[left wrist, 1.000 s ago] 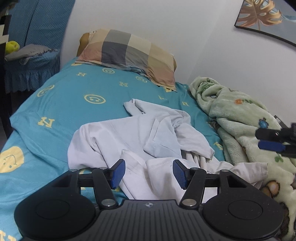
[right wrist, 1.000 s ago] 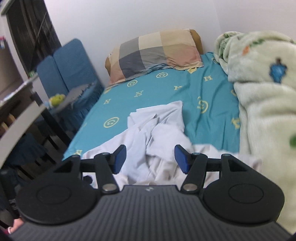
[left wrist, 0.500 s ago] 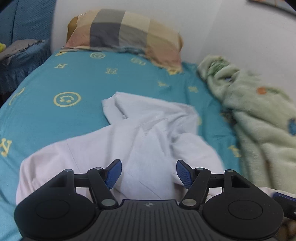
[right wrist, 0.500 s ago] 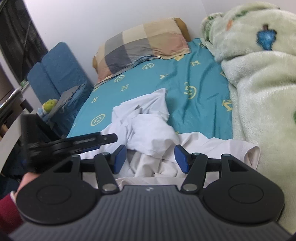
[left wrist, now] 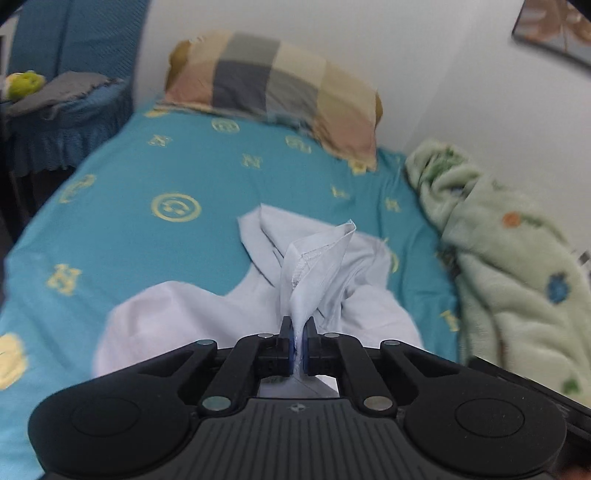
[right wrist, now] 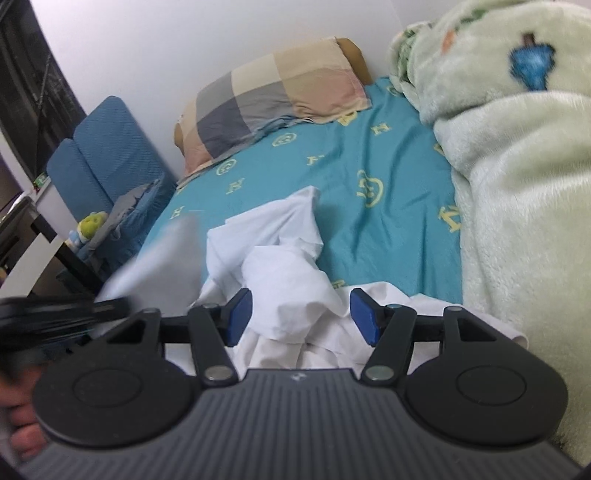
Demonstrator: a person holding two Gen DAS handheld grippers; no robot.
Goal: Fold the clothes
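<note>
On the teal bed (left wrist: 110, 177), left tongs (left wrist: 298, 345) pinch the white shirt (left wrist: 317, 266); right tongs (right wrist: 301, 315) gape over it.

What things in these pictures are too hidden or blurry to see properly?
- White garment: left wrist view, its near edge hidden behind the left tongs.
- Left tongs: right wrist view, just a dark blur at the left edge.
- Wall picture: left wrist view, cut off by the frame's corner.

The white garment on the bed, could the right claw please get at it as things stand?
Probably yes: the right claw is open just above the white garment, nothing between them; the left claw already pinches another fold.
</note>
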